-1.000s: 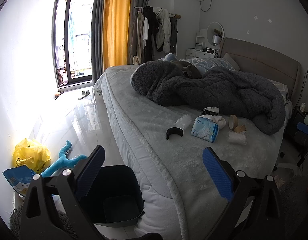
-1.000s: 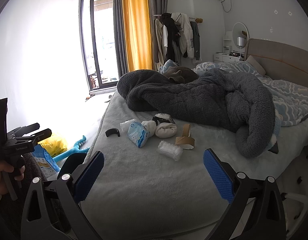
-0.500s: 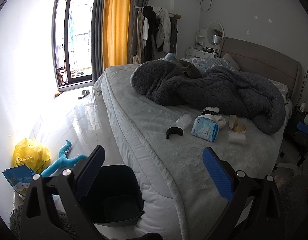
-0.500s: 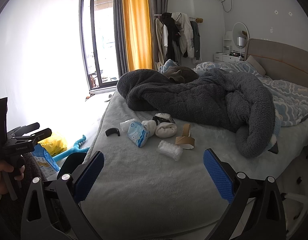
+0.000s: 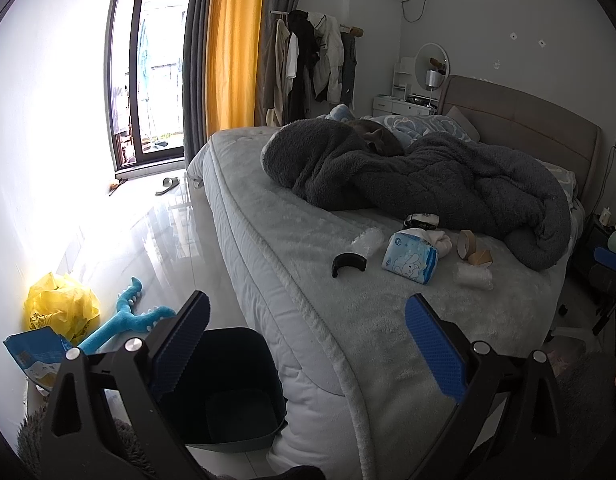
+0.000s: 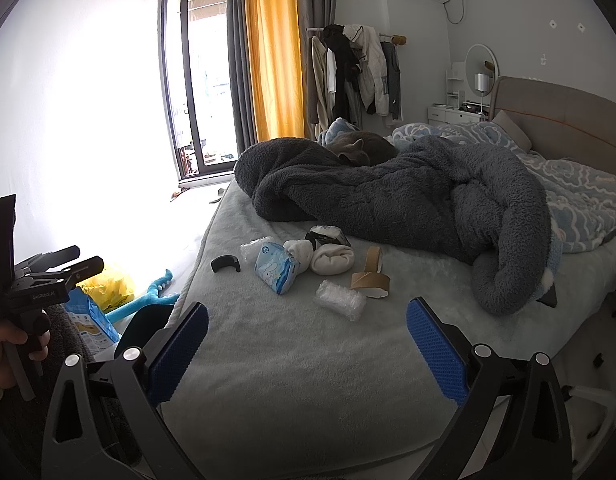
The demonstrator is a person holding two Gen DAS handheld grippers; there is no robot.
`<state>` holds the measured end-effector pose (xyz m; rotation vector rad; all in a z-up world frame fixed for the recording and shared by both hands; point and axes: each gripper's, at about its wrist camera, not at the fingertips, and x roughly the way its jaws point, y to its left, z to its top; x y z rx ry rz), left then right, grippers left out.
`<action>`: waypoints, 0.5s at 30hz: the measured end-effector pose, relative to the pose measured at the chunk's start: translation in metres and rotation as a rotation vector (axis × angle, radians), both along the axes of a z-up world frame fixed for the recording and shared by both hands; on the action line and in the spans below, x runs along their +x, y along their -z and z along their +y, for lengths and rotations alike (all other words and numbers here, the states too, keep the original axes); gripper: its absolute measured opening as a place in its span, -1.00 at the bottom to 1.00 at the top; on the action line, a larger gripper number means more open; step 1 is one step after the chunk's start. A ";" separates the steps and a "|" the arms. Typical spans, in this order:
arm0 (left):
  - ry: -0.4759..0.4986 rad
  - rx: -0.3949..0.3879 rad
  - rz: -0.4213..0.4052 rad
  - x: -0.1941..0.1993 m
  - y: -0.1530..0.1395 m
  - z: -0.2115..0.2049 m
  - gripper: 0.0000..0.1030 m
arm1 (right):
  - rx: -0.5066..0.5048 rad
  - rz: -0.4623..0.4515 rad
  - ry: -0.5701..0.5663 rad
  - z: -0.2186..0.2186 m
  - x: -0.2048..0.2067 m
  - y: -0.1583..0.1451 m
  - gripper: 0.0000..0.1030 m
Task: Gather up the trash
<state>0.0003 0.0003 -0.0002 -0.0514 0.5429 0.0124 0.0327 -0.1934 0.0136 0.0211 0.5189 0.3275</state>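
Observation:
Trash lies on the bed [image 6: 292, 352]: a blue tissue pack [image 6: 276, 267], a clear plastic wad [image 6: 339, 300], two cardboard tape cores [image 6: 369, 280], a black curved piece [image 6: 225, 263], rolled socks [image 6: 331, 258] and crumpled clear plastic [image 6: 252, 246]. The pack [image 5: 409, 258] and the black piece [image 5: 349, 263] show in the left wrist view too. A dark bin [image 5: 228, 384] stands on the floor beside the bed. My left gripper [image 5: 306, 344] is open and empty, above the bin and bed edge. My right gripper [image 6: 306, 346] is open and empty over the near bed, short of the trash.
A dark grey fleece blanket [image 6: 407, 196] with a grey cat [image 6: 361, 148] fills the far bed. A yellow bag [image 5: 62, 310], a blue toy [image 5: 126, 320] and a blue packet [image 5: 36, 356] lie on the floor by the wall. A clothes rack [image 5: 311, 64] stands behind.

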 end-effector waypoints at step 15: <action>0.000 -0.001 0.002 0.000 0.000 0.000 0.94 | -0.001 0.001 0.000 -0.001 0.001 0.001 0.94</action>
